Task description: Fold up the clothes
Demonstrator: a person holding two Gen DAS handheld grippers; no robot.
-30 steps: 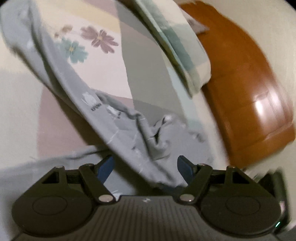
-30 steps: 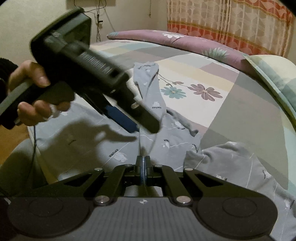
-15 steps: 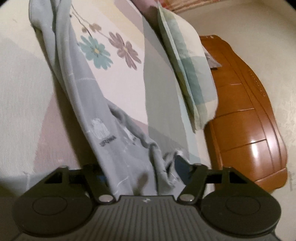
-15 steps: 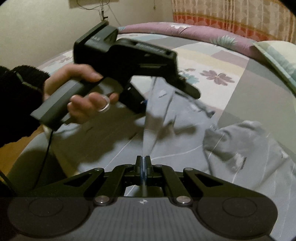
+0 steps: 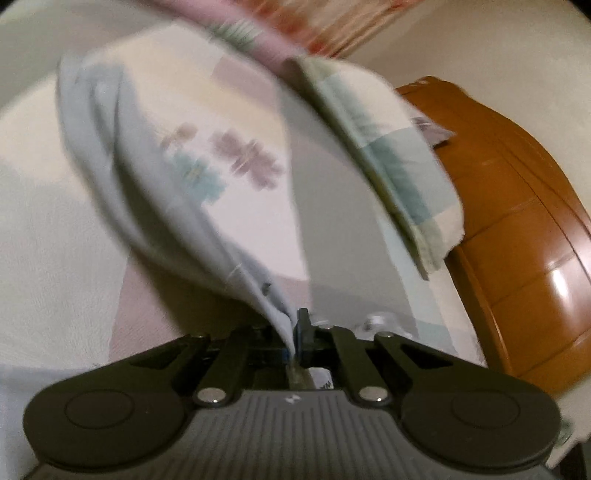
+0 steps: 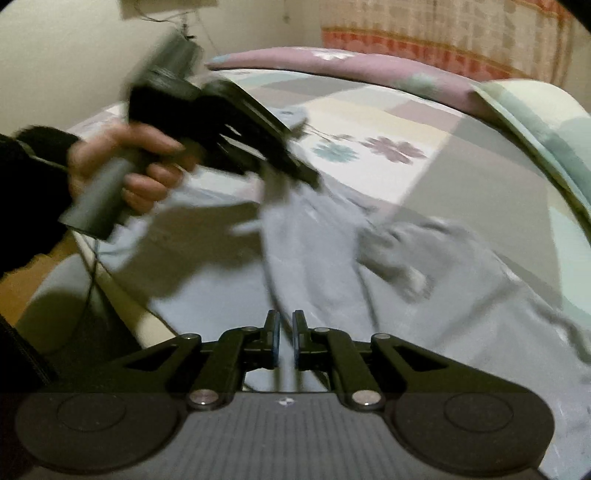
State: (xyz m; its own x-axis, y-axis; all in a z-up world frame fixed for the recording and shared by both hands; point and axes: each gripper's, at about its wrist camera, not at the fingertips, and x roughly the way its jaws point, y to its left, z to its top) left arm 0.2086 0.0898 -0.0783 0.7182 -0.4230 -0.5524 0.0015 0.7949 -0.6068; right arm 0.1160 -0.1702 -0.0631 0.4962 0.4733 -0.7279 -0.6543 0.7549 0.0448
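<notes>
A: Where is the grey garment (image 6: 325,266) now?

B: It lies spread over the patchwork bedspread (image 6: 424,122), filling the lower middle and right of the right wrist view. One sleeve runs up toward the upper left of the left wrist view, and a crumpled fold sits right of centre in the right wrist view.

A: And the left gripper (image 5: 293,338)?

B: Its jaws have just been closing, and they now pinch a fold of the grey cloth at bottom centre of its own view. From there the cloth stretches up and away to the left. In the right wrist view the same tool appears blurred at upper left, held by a hand (image 6: 125,166) in a dark sleeve (image 6: 26,192).

A: The right gripper (image 6: 284,338)?

B: Its jaws have just been opening; a narrow gap stands between the blue pads. Grey cloth lies beneath them, but I see nothing pressed between them.

A: What surrounds it?

B: A pale checked pillow (image 5: 391,162) at the right, a brown wooden headboard (image 5: 517,221) beyond it, and a patterned curtain (image 6: 443,33) along the top.
</notes>
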